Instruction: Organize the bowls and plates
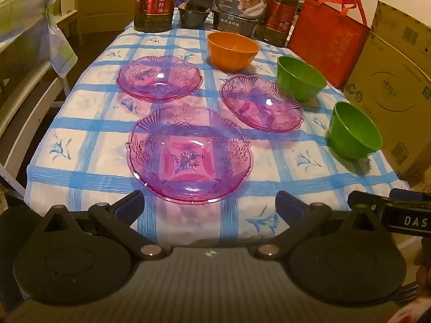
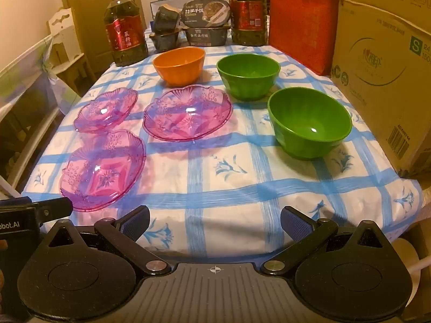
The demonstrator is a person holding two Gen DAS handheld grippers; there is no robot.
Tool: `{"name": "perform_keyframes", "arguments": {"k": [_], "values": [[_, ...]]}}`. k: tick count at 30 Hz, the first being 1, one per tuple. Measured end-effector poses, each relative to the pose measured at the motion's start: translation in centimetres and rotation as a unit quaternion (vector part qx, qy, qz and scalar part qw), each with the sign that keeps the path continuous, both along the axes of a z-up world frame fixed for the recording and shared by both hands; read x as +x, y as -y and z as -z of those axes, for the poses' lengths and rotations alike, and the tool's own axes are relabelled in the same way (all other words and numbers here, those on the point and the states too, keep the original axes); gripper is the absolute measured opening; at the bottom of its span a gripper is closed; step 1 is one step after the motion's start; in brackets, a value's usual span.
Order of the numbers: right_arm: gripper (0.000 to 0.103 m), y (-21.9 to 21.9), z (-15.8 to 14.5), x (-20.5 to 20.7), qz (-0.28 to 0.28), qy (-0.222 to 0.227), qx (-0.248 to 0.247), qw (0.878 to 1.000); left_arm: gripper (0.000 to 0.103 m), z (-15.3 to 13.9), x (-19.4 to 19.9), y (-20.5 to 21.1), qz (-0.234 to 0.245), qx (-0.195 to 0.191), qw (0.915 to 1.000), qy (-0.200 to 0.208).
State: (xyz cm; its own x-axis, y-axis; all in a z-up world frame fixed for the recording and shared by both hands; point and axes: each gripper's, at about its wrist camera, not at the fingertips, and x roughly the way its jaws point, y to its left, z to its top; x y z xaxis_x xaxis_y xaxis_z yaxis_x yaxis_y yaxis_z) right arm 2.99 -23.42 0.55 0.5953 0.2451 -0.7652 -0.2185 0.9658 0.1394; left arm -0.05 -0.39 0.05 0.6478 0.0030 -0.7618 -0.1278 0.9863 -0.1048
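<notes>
Six dishes, three pink plates (image 1: 188, 153) and three bowls (image 2: 309, 123), sit apart and unstacked on the desk (image 2: 229, 188), both grippers' jaws spread wide and empty, so everything remains.

Three clear pink plastic plates are catching the lamp with glossy, embossed flower patterns: the nearest pink plate (image 1: 190, 153), the far left pink plate (image 1: 159, 78) and the right pink plate (image 1: 261, 103). The orange plastic bowl (image 1: 233, 51) at upper centre is looking smooth and semi-matt, while the two green plastic bowls (image 2: 309, 122) (image 2: 247, 76) are showing a smooth sheen with a small highlight. The blue-checked white tablecloth (image 2: 226, 177) is lying soft and matt. At the right edge, a brown cardboard box (image 2: 385, 80) is looking dull and papery, beside a red woven fabric bag (image 2: 301, 24).
</notes>
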Motion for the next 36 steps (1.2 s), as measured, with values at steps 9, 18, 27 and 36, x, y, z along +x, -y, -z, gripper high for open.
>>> {"name": "perform_keyframes", "arguments": {"k": [9,18,27,36], "values": [[0.103,0.00,0.01,-0.03,0.000,-0.001,0.001,1.000,0.102,0.20,0.10,-0.45,-0.002,-0.030,0.9995,-0.008],[0.103,-0.02,0.02,-0.02,0.000,0.000,0.001,1.000,0.102,0.13,0.08,-0.29,0.001,-0.029,0.9995,-0.006],[0.103,0.00,0.04,-0.03,0.000,0.000,0.001,1.000,0.102,0.09,0.08,-0.26,0.000,-0.030,0.9995,-0.006],[0.103,0.02,0.05,-0.03,0.000,0.000,0.001,1.000,0.102,0.00,0.10,-0.14,0.002,-0.030,0.9995,-0.006]]}}
